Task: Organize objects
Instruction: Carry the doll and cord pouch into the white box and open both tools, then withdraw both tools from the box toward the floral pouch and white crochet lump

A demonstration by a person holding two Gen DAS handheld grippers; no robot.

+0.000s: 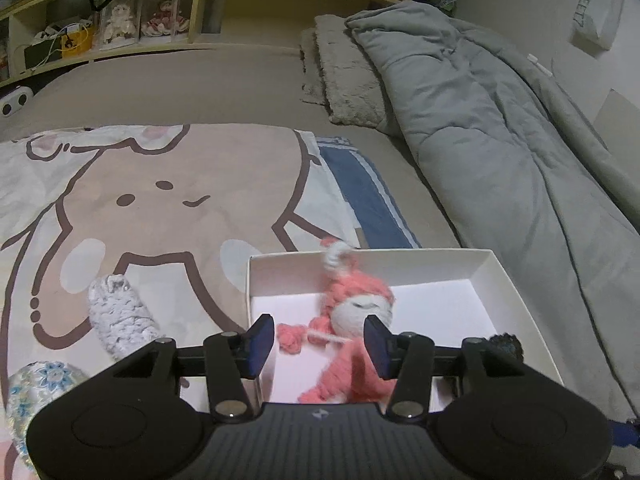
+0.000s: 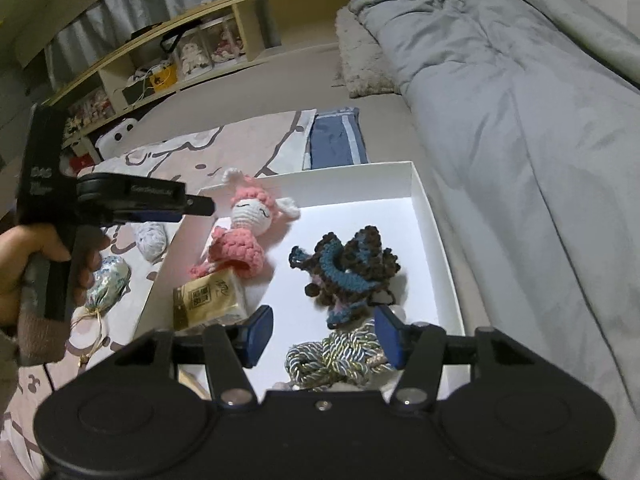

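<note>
Where writing can be read, "SWEET" is printed on a pale cushion far right, and small unreadable print is seen on a tan tissue packet in the white cardboard box. A pink crocheted doll with a white face is laid at the box's left side, beside a knobbly brown-and-blue crochet figure and a twisted, glossy cord bundle. Both the left gripper and right gripper are held with jaws spread, nothing clasped. A grey knitted piece and a floral satin pouch are left on the cartoon-printed sheet, left of the box.
</note>
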